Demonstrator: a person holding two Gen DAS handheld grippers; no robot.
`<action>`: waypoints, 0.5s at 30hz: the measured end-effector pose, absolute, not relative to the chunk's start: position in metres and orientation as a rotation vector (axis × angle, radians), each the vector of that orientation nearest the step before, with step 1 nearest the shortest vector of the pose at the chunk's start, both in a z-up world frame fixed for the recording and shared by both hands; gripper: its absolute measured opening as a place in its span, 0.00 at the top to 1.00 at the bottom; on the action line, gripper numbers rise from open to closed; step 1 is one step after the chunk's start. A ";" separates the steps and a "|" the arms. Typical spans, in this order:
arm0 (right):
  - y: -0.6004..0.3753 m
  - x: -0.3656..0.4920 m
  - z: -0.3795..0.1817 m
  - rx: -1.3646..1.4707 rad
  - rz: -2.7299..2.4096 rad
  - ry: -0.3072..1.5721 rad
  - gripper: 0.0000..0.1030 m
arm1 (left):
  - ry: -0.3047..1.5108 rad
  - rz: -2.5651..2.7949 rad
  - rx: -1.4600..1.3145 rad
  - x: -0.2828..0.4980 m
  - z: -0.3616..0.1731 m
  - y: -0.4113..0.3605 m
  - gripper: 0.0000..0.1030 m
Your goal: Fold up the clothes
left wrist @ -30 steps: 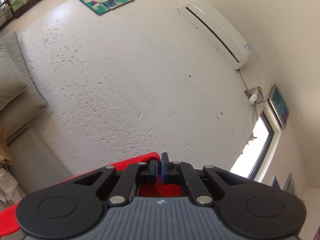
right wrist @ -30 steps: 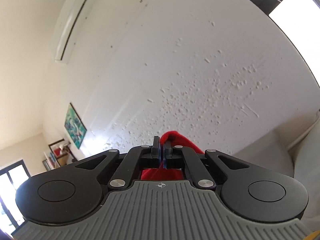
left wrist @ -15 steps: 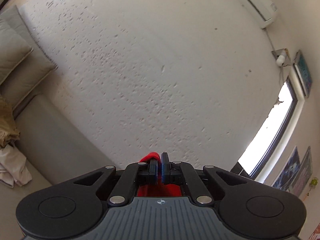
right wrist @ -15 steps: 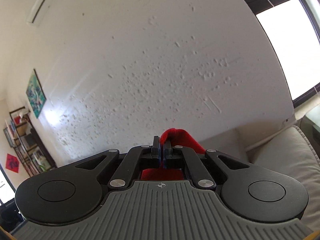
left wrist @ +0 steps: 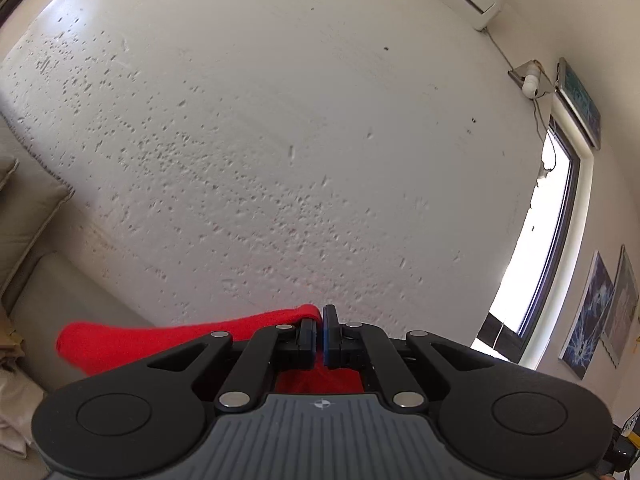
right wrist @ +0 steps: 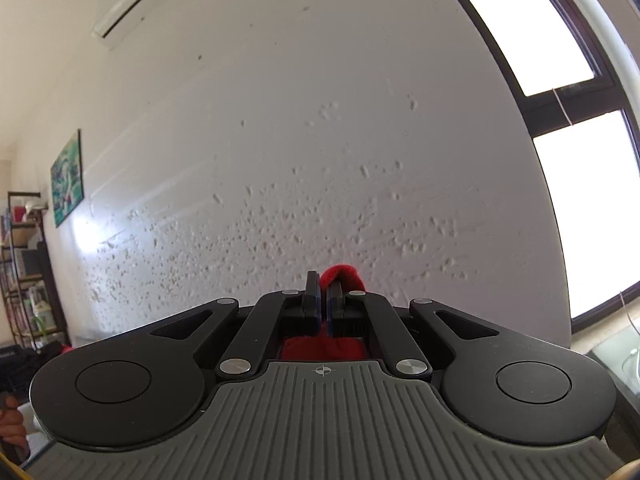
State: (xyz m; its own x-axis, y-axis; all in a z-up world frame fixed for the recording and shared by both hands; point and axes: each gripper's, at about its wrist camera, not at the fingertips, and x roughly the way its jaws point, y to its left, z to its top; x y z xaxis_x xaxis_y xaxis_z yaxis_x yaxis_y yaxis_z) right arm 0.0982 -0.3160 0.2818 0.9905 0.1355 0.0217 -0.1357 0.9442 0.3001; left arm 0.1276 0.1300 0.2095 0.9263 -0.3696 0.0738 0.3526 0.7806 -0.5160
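I have the red garment [left wrist: 168, 338] pinched at two points and lifted in front of the pitted white wall [left wrist: 280, 140]. In the left wrist view its cloth runs from the pads out toward nine o'clock as a long red band, so its long axis lies sideways from that grip. The left hand-held gripper [left wrist: 320, 334] is clamped tight on one edge, with more red bunched behind the pads at six o'clock. In the right wrist view the red garment [right wrist: 342, 274] shows as a small fold poking up at one o'clock of the right hand-held gripper [right wrist: 322, 304], which is likewise fully closed on it. Neither hand is nearer; both hold it. The sofa [left wrist: 44, 280] lies at eight o'clock and a window [left wrist: 536, 248] at three o'clock. I judge the coming move brings the two held points together or lays the span flat.
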 end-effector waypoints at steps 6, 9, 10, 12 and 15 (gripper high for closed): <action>-0.317 0.105 0.100 0.518 0.118 0.394 0.98 | 0.299 -0.248 -0.642 0.101 0.073 0.141 1.00; -0.314 0.098 0.020 0.602 0.068 0.525 0.98 | 0.410 -0.165 -0.669 0.083 0.019 0.150 1.00; -0.312 0.093 -0.002 0.626 0.062 0.561 0.98 | 0.437 -0.146 -0.675 0.077 0.006 0.153 1.00; -0.310 0.076 -0.031 0.664 0.060 0.617 0.98 | 0.480 -0.121 -0.691 0.064 -0.015 0.159 1.00; -0.301 0.052 -0.048 0.640 0.062 0.660 0.98 | 0.525 -0.106 -0.733 0.047 -0.032 0.166 1.00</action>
